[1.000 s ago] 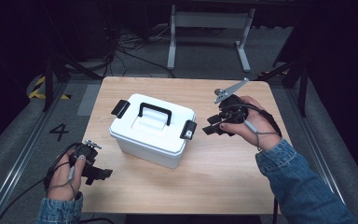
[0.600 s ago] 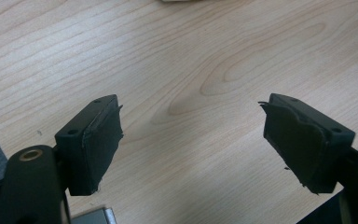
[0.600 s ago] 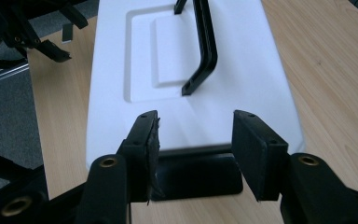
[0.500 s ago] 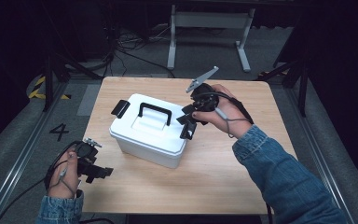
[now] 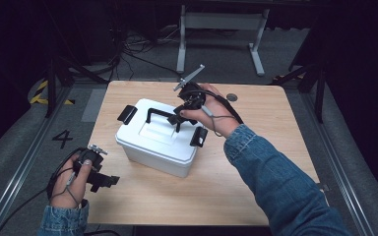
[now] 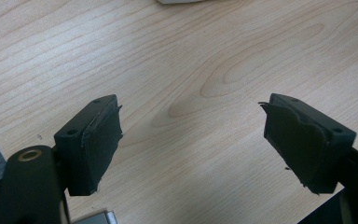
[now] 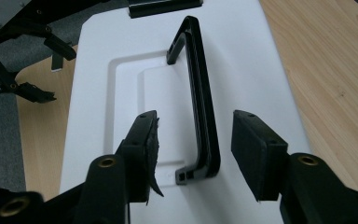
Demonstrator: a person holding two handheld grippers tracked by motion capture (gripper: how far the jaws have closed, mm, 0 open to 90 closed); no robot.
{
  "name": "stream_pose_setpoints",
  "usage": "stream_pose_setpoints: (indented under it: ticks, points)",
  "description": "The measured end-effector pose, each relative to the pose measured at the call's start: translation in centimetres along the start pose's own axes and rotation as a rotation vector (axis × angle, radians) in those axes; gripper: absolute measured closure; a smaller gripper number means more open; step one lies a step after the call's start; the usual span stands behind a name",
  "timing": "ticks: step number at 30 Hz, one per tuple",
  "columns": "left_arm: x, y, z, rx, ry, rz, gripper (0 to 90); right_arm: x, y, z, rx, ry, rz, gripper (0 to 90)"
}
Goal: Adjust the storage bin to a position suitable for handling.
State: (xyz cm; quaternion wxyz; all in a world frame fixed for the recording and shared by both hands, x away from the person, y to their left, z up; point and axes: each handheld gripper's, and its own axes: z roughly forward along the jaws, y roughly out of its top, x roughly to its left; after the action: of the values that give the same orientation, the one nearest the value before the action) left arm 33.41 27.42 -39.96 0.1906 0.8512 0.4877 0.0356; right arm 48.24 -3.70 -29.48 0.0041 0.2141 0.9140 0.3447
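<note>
The white box (image 5: 157,140) is sitting near the middle of the table (image 5: 275,147), its black handle (image 7: 200,107) standing upright on the lid. The right gripper (image 7: 193,147) is hovering over the lid, its jaws, just closing slightly, straddling the handle's near end without pressing it. The left gripper (image 6: 191,144) is resting well apart from the box, near the table's front left corner, jaws spread wide over bare wood.

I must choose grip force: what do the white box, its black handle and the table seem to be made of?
White box: probably plastic, smooth matte with moulded rounded edges. Black handle: likely plastic too, slightly glossy. Table: light wood or wood-look laminate, grain visible.
</note>
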Motion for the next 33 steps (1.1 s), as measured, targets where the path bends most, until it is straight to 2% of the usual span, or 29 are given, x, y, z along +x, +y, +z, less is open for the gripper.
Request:
stream_pose_setpoints:
  ticks: [4,6,12,17,19,23,29,33]
  points:
    - [-0.2,0.1,-0.1,0.019,-0.039,0.027,19.6,-0.1,0.8,1.1,0.011,-0.001,0.003,58.3]
    - [-0.2,0.1,-0.2,0.021,-0.04,0.028,19.6,-0.1,1.0,1.6,0.019,0.011,0.008,60.1]
    - [-0.1,0.2,-0.2,0.017,-0.03,0.034,19.7,-0.3,1.5,2.8,0.052,0.006,0.017,65.0]
    - [-0.1,0.3,-0.1,0.018,-0.037,0.031,19.7,-0.1,1.7,3.5,0.083,-0.008,-0.015,80.5]
    - [0.0,0.3,-0.2,0.014,-0.035,0.031,19.7,0.2,1.8,3.5,0.081,-0.007,-0.033,82.0]
    - [0.0,0.4,-0.1,0.014,-0.034,0.033,19.7,0.7,1.9,3.5,0.092,0.005,-0.039,83.5]
    - [0.1,0.4,-0.2,0.012,-0.039,0.036,19.8,0.7,1.9,3.5,0.091,0.015,-0.037,83.7]
    - [0.1,0.7,-0.2,0.007,-0.04,0.03,19.8,0.9,2.0,3.5,0.093,0.011,-0.054,83.9]
